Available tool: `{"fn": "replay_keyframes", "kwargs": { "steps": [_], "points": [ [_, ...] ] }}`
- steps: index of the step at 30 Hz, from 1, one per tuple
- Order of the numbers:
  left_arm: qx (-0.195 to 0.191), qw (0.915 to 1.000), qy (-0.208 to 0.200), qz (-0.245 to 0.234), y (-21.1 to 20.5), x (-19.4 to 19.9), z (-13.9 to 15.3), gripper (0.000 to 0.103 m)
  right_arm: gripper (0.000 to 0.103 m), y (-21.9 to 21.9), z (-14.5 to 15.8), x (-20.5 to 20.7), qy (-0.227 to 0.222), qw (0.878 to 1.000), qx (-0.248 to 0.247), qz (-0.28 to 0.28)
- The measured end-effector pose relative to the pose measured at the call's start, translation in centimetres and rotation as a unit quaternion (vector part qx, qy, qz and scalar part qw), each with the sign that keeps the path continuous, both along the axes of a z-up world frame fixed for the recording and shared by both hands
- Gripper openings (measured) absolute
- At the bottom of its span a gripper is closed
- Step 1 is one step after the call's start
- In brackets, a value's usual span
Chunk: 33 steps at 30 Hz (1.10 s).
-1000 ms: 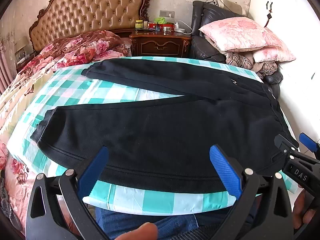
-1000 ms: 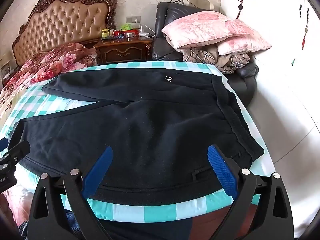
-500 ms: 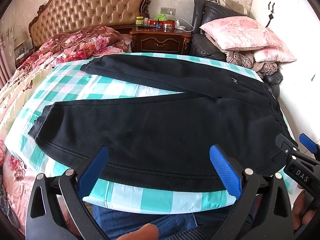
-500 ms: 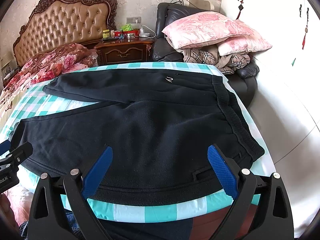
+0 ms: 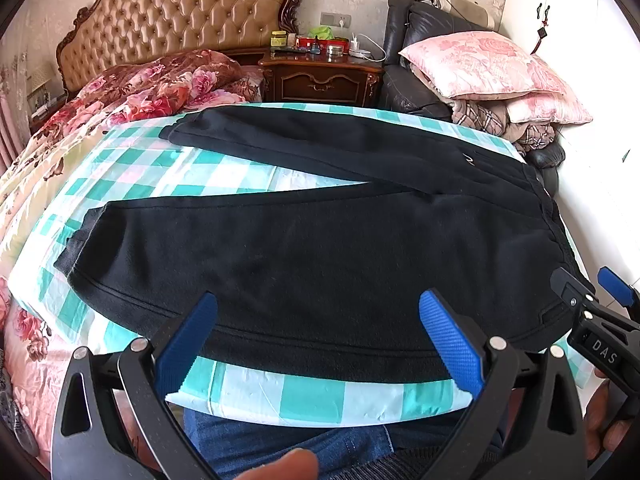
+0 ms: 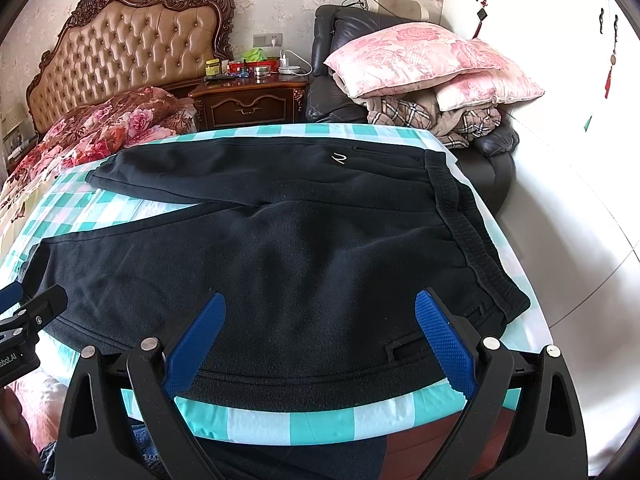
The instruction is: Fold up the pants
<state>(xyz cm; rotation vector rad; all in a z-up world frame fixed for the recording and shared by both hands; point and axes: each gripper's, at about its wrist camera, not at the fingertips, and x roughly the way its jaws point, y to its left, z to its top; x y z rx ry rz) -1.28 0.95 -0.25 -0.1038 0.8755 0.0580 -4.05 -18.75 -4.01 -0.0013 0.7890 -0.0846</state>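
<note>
- Left gripper (image 5: 318,340): jaws spread wide, empty, over the near hem of the black sweatpants (image 5: 320,248).
- Sweatpants: flat on the checked sheet (image 5: 168,176), legs splayed; a thin pinch could drag and bunch them.
- Right gripper (image 6: 318,338): jaws agape, empty, by the waistband (image 6: 464,232).

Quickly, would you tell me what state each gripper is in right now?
Left gripper: open, holding nothing, above the near edge of the black pants.
Right gripper: open, holding nothing, above the pants near the waistband.
</note>
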Motion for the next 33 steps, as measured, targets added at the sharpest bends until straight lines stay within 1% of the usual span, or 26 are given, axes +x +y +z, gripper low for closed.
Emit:
{"fn": "replay_keyframes", "kwargs": {
  "steps": [33],
  "points": [
    [-0.004, 1.0000, 0.006, 0.001, -0.33, 0.09, -0.45, 0.101, 0.093, 0.01, -0.10, -0.05, 0.001, 1.000, -0.001, 0.000]
  ]
}}
